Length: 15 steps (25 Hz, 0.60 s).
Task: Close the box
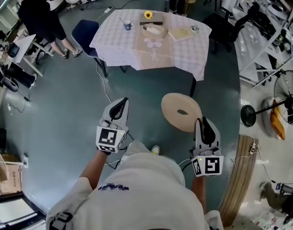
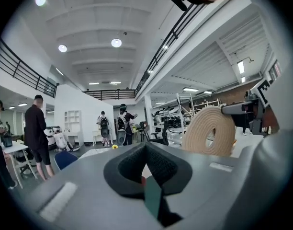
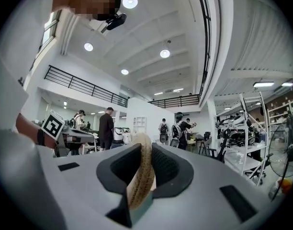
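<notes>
While my right hand-held gripper [image 1: 202, 122] clamps the lid [image 1: 181, 111], the box [image 1: 153, 30] sits far ahead, slightly left, on the desk [image 1: 115, 40]; my left hand-held gripper [image 1: 119, 103] is closed, empty.

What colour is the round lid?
Pale beige woven lid, held by the right tool; head view shows it best.

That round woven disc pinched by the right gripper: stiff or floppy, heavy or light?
Probably stiff: the woven lid juts flat from the right gripper, held only at its rim, without sagging. Likely light, since that edge pinch carries it. Set on edge, its round shape might roll.
</notes>
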Each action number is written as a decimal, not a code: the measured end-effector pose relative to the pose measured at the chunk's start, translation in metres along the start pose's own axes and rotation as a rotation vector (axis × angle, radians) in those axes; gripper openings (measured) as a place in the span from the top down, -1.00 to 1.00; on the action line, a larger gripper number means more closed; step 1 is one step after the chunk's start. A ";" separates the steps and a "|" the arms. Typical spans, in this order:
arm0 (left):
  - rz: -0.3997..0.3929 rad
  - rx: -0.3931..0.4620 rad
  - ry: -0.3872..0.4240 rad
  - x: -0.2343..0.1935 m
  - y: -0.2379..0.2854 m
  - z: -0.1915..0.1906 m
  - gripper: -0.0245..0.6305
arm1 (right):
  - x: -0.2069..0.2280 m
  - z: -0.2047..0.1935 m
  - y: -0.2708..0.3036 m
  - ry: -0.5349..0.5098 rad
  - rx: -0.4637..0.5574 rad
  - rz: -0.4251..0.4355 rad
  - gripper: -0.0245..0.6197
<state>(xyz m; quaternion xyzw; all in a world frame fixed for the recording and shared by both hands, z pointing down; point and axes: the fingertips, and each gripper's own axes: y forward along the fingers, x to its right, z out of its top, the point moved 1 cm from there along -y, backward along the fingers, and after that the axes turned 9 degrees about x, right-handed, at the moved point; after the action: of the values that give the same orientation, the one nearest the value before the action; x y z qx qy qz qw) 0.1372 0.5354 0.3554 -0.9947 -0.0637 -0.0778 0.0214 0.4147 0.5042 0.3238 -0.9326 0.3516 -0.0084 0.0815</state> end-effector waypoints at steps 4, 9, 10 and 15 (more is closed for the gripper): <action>-0.017 -0.002 -0.005 0.013 0.008 0.003 0.93 | 0.011 -0.001 -0.006 -0.014 -0.017 -0.004 0.70; -0.006 -0.005 -0.007 0.012 0.011 0.006 0.93 | 0.021 -0.007 -0.001 0.020 -0.023 -0.010 0.70; 0.000 -0.005 -0.008 0.010 0.012 0.007 0.93 | 0.021 -0.008 0.002 0.026 -0.023 -0.006 0.70; 0.039 -0.004 -0.003 -0.004 0.009 0.004 0.93 | 0.015 -0.011 0.016 0.033 -0.016 0.027 0.70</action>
<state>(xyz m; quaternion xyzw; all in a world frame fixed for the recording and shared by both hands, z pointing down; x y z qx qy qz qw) 0.1350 0.5265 0.3502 -0.9959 -0.0442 -0.0759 0.0210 0.4151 0.4810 0.3315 -0.9281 0.3655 -0.0200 0.0681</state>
